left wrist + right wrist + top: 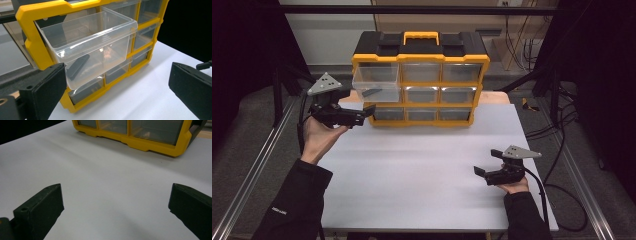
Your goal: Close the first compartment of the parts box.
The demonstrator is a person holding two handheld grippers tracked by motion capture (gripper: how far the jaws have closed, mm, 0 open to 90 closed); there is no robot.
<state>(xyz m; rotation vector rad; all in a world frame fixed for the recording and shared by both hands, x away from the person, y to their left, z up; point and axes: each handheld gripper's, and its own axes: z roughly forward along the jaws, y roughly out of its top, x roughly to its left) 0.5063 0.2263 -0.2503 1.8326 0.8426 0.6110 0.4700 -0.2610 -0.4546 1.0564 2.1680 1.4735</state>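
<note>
L gripper by pulled-out drawer, R gripper idle on table.
High view: organizer (420,80) at 12 o'clock on table (422,170); top-left drawer (376,82) pulled out, black part (371,92) inside; left gripper (364,114) at 10 o'clock, just below it, jaws wide, empty; right gripper (484,164) at 4 o'clock, jaws wide. L gripper view: drawer (92,47) sticks out, black part (77,66) on its floor. R gripper view: jaws wide over bare table (105,185), organizer (140,135) at 12 o'clock.

Dark piece (77,66) in pulled-out drawer (90,47): kind unclear; lower drawers' contents unreadable.
</note>
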